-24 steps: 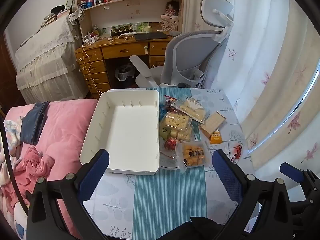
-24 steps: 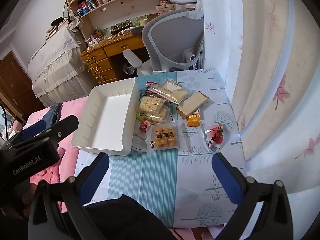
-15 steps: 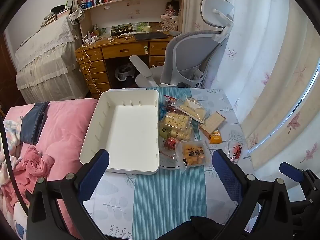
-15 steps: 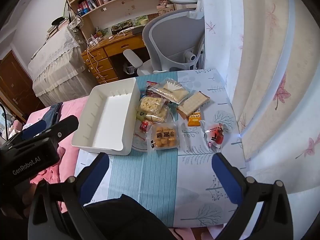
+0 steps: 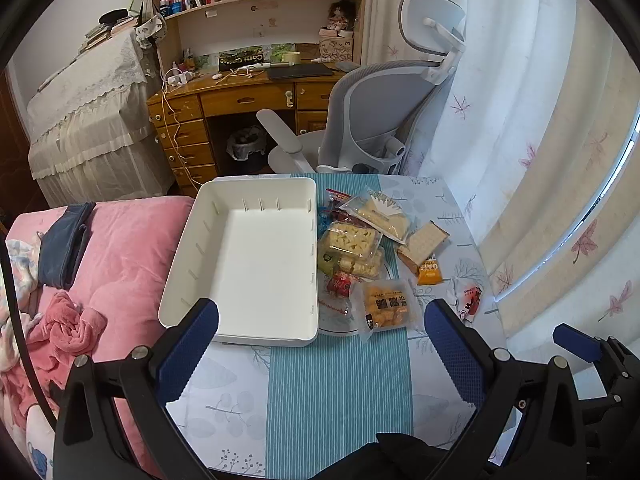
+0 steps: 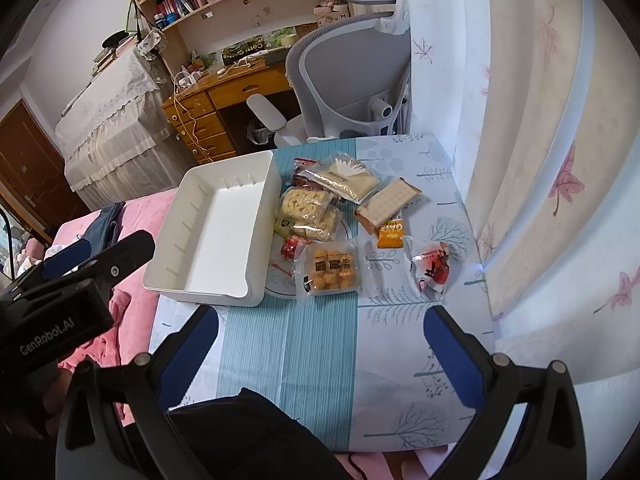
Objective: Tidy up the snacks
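Both grippers hang above the near end of the table (image 6: 400, 380), well short of the snacks: the left gripper (image 5: 320, 344) and the right gripper (image 6: 320, 344) each have their blue-padded fingers spread wide with nothing between them. The landmark is the white tray (image 5: 256, 256), which holds nothing yet. All the snacks lie just to its right in a loose, overlapping heap. Nearest the grippers is a clear bag of golden puffs (image 6: 334, 270); behind it sit two bags of pale yellow pieces (image 5: 352, 242), one partly on the other, and a small red wrapped sweet (image 5: 340, 282) close against the tray wall. Farther from the tray lie a clear bag with a white label (image 6: 340, 176), a flat tan wafer pack (image 6: 386, 202), a small orange packet (image 6: 392, 232) and, farthest out, a white bag with red print (image 6: 434, 266). These should all be light, but the film is slick and crinkly and the contents probably crush easily, so a gentle pinch on a sealed edge or across a narrow side seems wisest. The bag of golden puffs looks the easiest first pick, though whether its far edge is pinned under its neighbours is hard to tell.
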Motion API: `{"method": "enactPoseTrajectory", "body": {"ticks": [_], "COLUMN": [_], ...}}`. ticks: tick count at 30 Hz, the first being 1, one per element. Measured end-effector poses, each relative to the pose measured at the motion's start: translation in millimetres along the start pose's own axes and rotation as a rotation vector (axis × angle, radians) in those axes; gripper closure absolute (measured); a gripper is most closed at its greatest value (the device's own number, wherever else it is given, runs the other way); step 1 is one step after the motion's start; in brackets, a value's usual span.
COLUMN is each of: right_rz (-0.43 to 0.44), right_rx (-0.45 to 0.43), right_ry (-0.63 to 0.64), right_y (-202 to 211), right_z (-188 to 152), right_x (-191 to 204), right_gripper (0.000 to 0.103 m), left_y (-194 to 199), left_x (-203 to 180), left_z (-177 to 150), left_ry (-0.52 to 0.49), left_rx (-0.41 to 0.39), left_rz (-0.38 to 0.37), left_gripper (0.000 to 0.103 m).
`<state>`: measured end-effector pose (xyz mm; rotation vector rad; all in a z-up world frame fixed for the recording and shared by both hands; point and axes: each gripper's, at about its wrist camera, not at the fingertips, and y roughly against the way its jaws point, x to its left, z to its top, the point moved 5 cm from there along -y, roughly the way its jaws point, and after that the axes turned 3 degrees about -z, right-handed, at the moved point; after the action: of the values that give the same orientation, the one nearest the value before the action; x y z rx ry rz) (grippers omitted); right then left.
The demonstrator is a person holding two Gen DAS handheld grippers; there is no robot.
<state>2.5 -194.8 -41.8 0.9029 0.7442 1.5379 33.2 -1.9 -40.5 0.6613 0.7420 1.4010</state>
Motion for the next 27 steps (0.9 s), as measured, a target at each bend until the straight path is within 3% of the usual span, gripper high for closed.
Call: {"method": "enactPoseTrajectory", "body": {"ticks": [10, 27], "right_rz": [-0.033, -0.144], "right_rx": [0.007, -0.054], "right_ry": [-0.045, -0.137], "right_y": [-6, -1], "right_z": [-8, -16], "right_x": [5, -4], "right_gripper": [0.000, 0.000], "left_y": [1, -26], "left_x": [10, 6], "left_z": [-4, 1], "left_ry": [-0.034, -0.074], "left_rx": [-0.003, 0.078], "left_rz": [-0.048, -0.117], "left_gripper": [0.001, 0.001]}}
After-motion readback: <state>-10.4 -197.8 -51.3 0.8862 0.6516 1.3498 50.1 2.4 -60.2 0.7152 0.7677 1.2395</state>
